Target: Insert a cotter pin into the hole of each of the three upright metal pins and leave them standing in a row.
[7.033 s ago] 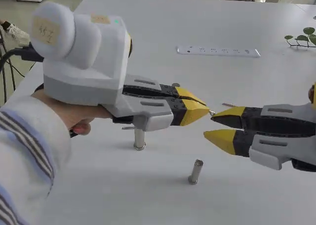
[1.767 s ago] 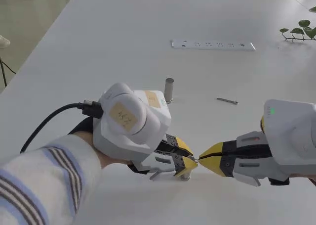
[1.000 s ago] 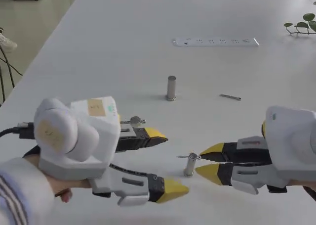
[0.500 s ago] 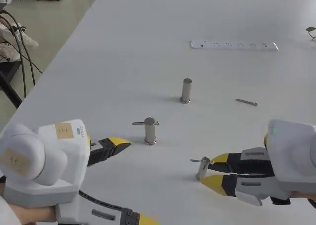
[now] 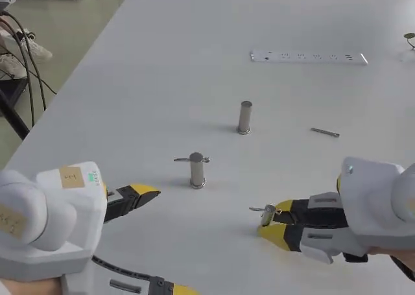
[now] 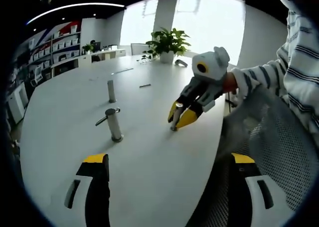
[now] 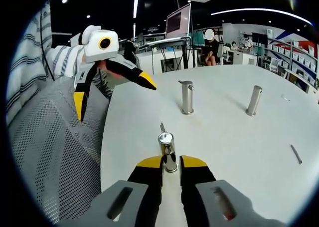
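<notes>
Left gripper (image 5: 161, 240) is closest to me, down at 7 o'clock in the head view, jaws spread really wide and holding nothing. Right gripper (image 5: 269, 220) comes in from about 4 o'clock with its jaws nearly together, pinching the nearest pin (image 7: 167, 148) low down near the base. That pin stands upright on the table (image 5: 162, 81) and has a cotter pin (image 5: 255, 209) poking out through its top. At about 10 o'clock from it is the middle pin (image 5: 196, 172), upright too, with its own cotter (image 5: 182, 159) through the head. Past that, at 1 o'clock, the far pin (image 5: 244, 117) stands with no cotter that I can see. A loose cotter pin (image 5: 324, 133) lies flat at its 3 o'clock, well apart. Power strip (image 5: 308, 58) sits way back at 12.
</notes>
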